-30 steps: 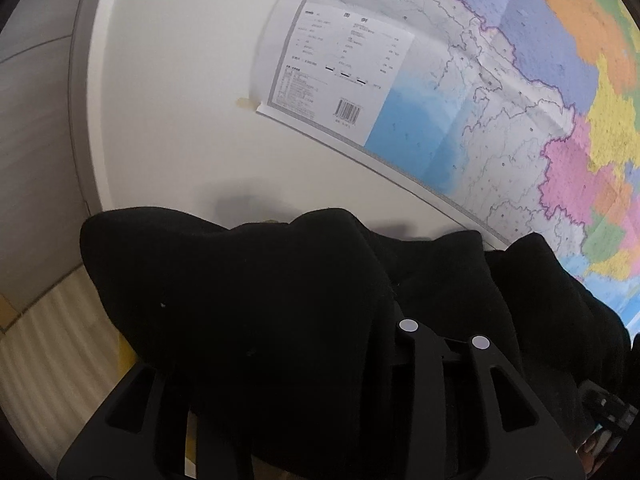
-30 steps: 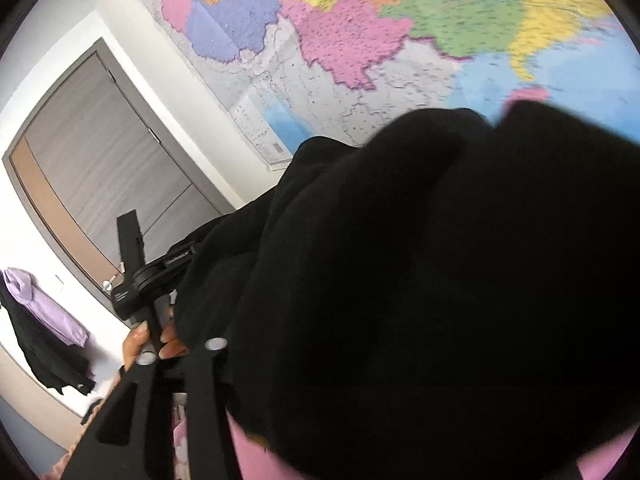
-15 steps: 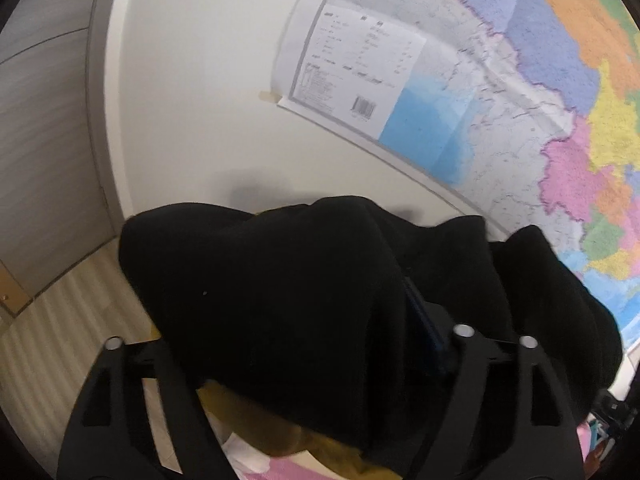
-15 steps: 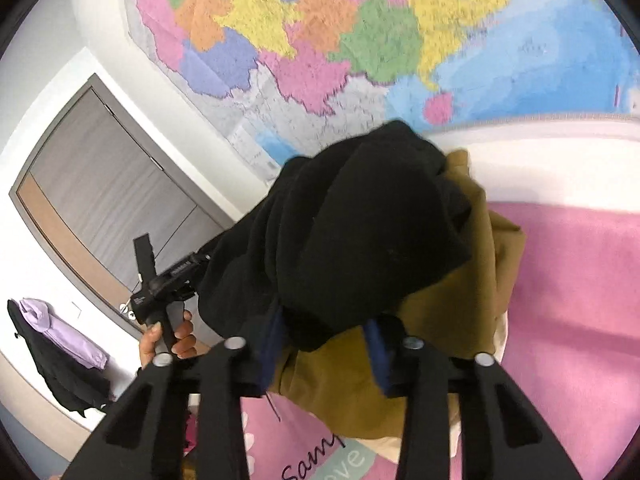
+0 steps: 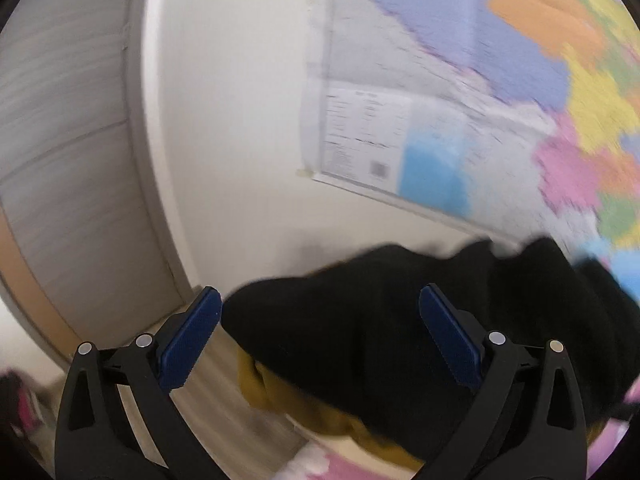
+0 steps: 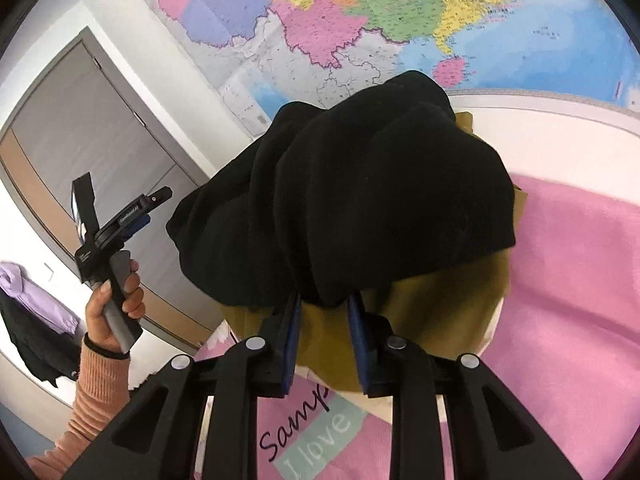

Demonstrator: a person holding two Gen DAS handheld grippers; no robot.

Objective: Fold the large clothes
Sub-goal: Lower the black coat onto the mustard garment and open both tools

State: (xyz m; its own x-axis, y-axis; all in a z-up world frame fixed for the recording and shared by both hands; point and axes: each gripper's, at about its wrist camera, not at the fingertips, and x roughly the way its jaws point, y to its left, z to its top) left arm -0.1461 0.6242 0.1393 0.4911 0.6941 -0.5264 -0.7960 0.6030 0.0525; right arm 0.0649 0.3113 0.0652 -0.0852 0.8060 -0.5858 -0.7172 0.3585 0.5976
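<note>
The black garment (image 6: 360, 200) lies bunched on a mustard-brown one (image 6: 440, 312), heaped on the pink bedcover (image 6: 580, 300) at its far edge under the wall map (image 6: 360, 12). My right claw (image 6: 324, 316) is closing on a black fold. My left claw (image 5: 316, 320) is opening wide, gripping nothing.
</note>
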